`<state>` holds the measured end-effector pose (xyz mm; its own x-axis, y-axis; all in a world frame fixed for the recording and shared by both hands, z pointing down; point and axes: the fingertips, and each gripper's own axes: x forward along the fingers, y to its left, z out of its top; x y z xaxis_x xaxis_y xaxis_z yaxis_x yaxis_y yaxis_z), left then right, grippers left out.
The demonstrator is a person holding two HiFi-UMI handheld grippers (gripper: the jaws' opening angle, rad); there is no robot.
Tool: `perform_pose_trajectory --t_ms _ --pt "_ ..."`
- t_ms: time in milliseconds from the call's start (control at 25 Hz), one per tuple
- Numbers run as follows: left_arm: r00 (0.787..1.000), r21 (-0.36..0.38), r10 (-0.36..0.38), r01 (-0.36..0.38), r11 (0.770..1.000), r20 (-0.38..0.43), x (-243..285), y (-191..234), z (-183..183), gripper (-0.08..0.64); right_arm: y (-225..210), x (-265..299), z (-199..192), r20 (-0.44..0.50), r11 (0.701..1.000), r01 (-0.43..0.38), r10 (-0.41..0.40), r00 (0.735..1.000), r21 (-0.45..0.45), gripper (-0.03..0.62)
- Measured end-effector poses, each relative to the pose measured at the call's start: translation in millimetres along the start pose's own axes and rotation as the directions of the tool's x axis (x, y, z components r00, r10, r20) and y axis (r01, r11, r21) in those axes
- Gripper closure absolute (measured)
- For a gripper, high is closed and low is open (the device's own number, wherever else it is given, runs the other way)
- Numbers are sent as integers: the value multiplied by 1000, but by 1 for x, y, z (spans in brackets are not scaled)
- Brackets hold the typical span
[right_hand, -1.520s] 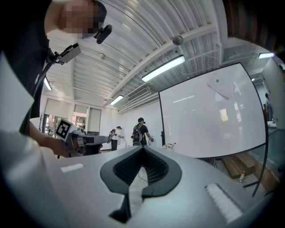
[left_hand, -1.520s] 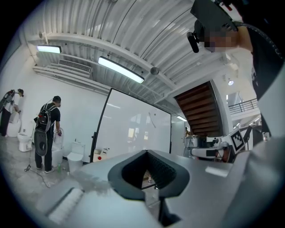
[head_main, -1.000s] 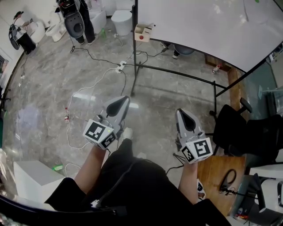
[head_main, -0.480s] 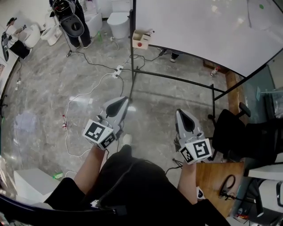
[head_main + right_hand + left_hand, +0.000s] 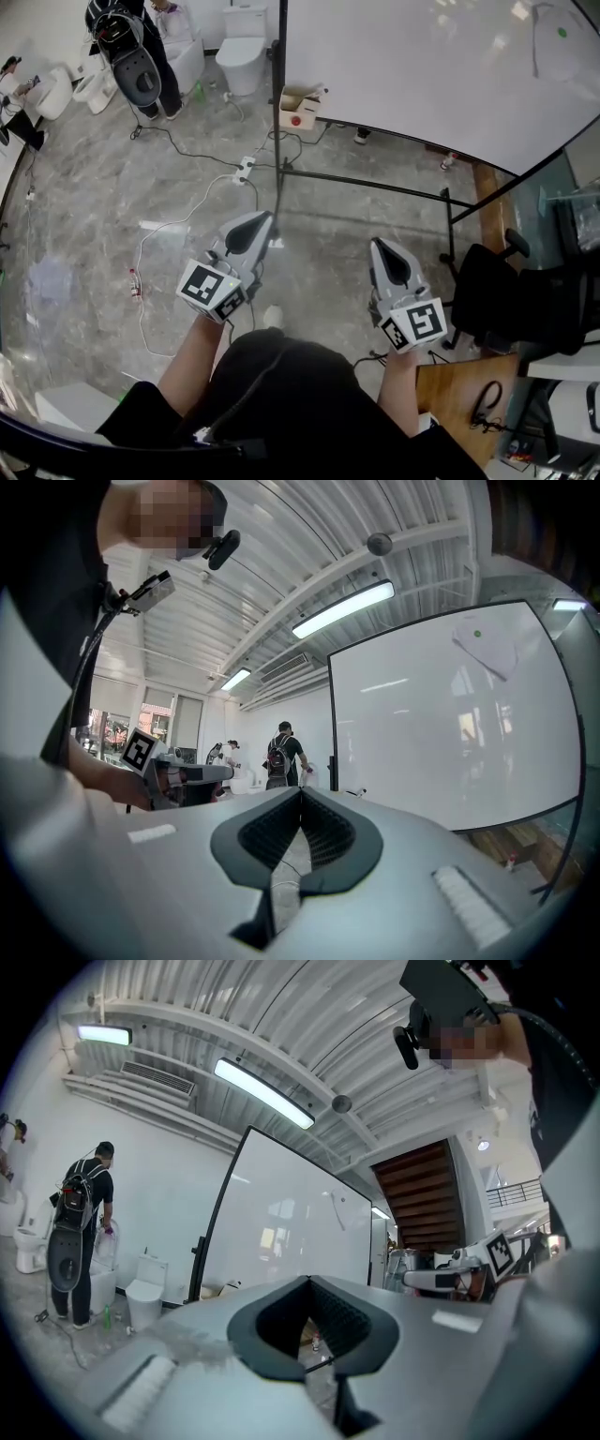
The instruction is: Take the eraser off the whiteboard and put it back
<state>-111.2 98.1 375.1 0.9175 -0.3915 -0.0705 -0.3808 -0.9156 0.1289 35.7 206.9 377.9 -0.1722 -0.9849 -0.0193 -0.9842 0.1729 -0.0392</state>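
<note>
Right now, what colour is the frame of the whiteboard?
Black. The head view shows the whiteboard frame best.

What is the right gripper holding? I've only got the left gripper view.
Observer: Nothing. The grey two-jaw right gripper is shut, jaws together and empty.
Operator: Anything stuck on the board?
Observer: A small green dot sits high on the large white whiteboard, on a pale sheet-like patch; I can't tell what that patch is.
Operator: Anything beside the right gripper?
Observer: A black swivel office chair stands just to its right in the head view.
</note>
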Motion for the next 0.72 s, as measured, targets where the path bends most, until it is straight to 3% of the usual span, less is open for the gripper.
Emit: perform_pose_trajectory --t_ms 720 --pt "1000 -16 -21 21 1000 -14 35 143 3 557 4 142 -1 -23 1000 7 -7 1000 -19 583"
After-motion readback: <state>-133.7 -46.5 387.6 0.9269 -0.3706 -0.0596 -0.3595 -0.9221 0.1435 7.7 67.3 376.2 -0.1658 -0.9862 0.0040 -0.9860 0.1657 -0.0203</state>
